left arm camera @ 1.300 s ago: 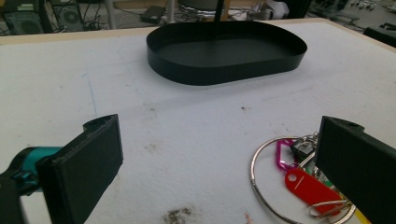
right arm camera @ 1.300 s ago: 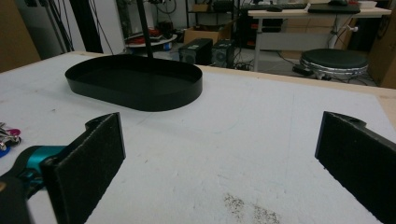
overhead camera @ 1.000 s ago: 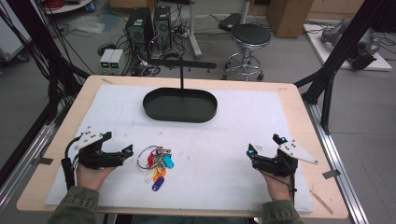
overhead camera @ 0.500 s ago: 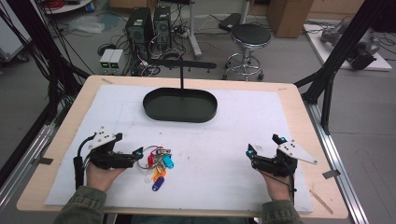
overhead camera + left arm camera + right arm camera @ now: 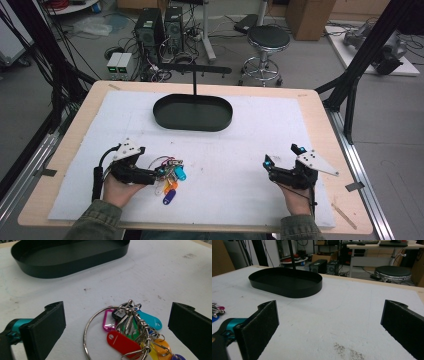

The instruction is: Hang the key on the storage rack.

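White foam-covered table top (image 5: 240,200) carries, at its far middle, a black oval shallow metal tray (image 5: 193,113) with an upright post and crossbar; the tray looks empty in all three views. Near the front-left lies the bunch of coloured plastic key tags on a large steel ring (image 5: 169,176), flat on the white sheet. Left gripper (image 5: 159,173) sits low at the bunch's left edge, its tips at or touching the ring as seen from the high view; the exact contact cannot be told there. In the left gripper view the two black jaws stand wide apart, holding nothing, and the ring (image 5: 100,332) lies between and just ahead of them, slightly toward the right jaw. The bunch's long axis runs from the ring's open loop, nearest the left jaw, out through the red tag (image 5: 122,342) and blue tag (image 5: 150,319) to the orange and purple tags at the lower right. Judgement: the left hand is plainly the nearer one, and the grasp turns on advancing a little further so the jaws straddle the cluster of clips rather than the bare loop. Right gripper (image 5: 280,161) rests well apart at the front-right, jaws likewise spread wide and empty; its own view looks across bare sheet toward the tray (image 5: 285,283), with the tags just at the left edge.
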The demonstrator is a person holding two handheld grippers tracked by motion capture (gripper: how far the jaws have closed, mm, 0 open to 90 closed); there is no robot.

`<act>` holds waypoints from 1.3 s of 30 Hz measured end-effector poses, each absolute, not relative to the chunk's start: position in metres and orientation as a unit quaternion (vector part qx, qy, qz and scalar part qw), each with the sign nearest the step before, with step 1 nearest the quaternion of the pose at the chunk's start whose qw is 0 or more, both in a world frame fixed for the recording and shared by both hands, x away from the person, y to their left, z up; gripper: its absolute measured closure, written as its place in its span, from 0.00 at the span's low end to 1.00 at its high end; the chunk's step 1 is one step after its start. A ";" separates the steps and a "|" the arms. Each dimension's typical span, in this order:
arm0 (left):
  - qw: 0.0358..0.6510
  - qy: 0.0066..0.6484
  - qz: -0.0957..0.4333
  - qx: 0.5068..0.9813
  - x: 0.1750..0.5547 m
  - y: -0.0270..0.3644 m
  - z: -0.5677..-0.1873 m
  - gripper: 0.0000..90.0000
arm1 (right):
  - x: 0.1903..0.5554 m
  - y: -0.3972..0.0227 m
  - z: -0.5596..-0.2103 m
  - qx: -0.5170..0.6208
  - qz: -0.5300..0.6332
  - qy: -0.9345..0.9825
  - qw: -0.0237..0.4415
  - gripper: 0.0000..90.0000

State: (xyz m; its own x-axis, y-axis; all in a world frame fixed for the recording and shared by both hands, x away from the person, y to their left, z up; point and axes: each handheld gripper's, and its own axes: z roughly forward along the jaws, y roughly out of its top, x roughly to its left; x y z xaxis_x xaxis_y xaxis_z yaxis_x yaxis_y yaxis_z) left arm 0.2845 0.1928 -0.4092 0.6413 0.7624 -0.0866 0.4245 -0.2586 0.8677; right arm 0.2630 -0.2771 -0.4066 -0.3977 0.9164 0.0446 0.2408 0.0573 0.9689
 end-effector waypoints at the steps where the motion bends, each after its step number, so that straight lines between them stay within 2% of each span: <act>1: 0.470 0.382 0.177 0.776 0.284 0.191 -0.410 0.02 | 0.263 -0.277 -0.407 0.444 0.524 0.651 0.322 0.01; 19: 0.425 0.348 0.137 0.824 0.286 0.164 -0.420 0.02 | 0.263 -0.277 -0.407 0.439 0.523 0.655 0.322 0.01; 25: 0.410 0.339 0.125 0.837 0.286 0.161 -0.422 0.10 | 0.263 -0.276 -0.407 0.440 0.524 0.656 0.319 0.01; 32: 0.400 0.330 0.109 0.848 0.287 0.160 -0.424 0.24 | 0.263 -0.276 -0.407 0.438 0.523 0.658 0.319 0.01; 34: 0.391 0.331 0.117 0.851 0.286 0.159 -0.424 0.25 | 0.263 -0.276 -0.407 0.438 0.523 0.658 0.320 0.01; 39: 0.383 0.335 0.122 0.852 0.285 0.158 -0.424 0.42 | 0.263 -0.275 -0.407 0.438 0.522 0.659 0.318 0.01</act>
